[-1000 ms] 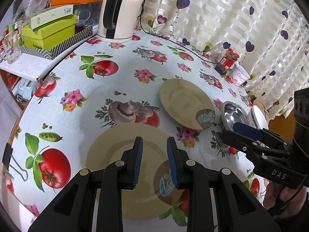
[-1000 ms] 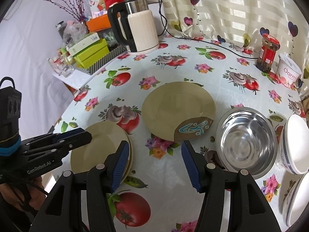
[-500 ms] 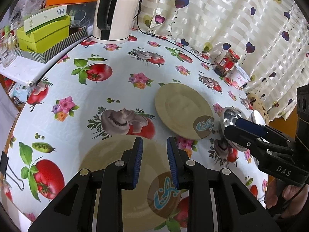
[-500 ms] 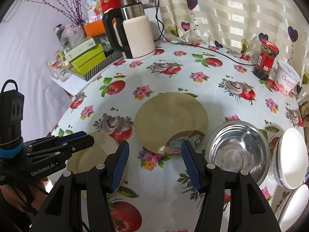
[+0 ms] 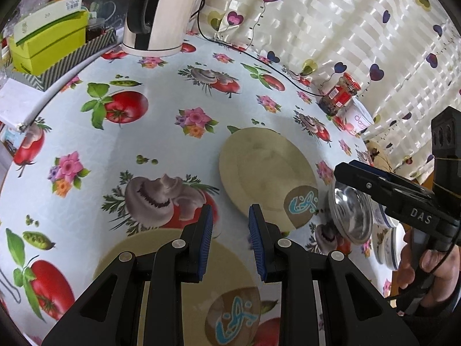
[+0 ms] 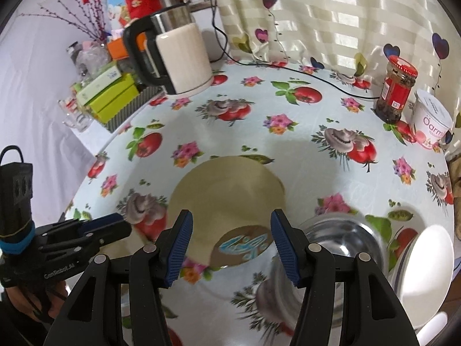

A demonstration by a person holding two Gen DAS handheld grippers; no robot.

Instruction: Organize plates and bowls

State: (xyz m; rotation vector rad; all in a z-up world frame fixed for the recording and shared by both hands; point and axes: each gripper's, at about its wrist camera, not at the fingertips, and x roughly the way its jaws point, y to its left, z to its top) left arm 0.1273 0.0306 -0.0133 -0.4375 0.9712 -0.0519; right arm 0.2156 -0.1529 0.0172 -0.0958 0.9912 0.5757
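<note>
Both grippers, left [image 5: 230, 238] and right [image 6: 229, 243], gape empty; the right should straddle the far plate's [image 6: 227, 190] near rim squarely.

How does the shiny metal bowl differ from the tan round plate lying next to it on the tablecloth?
The shiny metal bowl is deep and mirror-like; the tan round plate is shallow and matte. The bowl is plain inside, while the plate carries a brown patch with blue markings near its rim. The plate looks wider than the bowl. Both are round, empty, upright, and rest on the tablecloth.

Both wrist views look steeply down, sharing the far plate [image 5: 265, 170].
</note>
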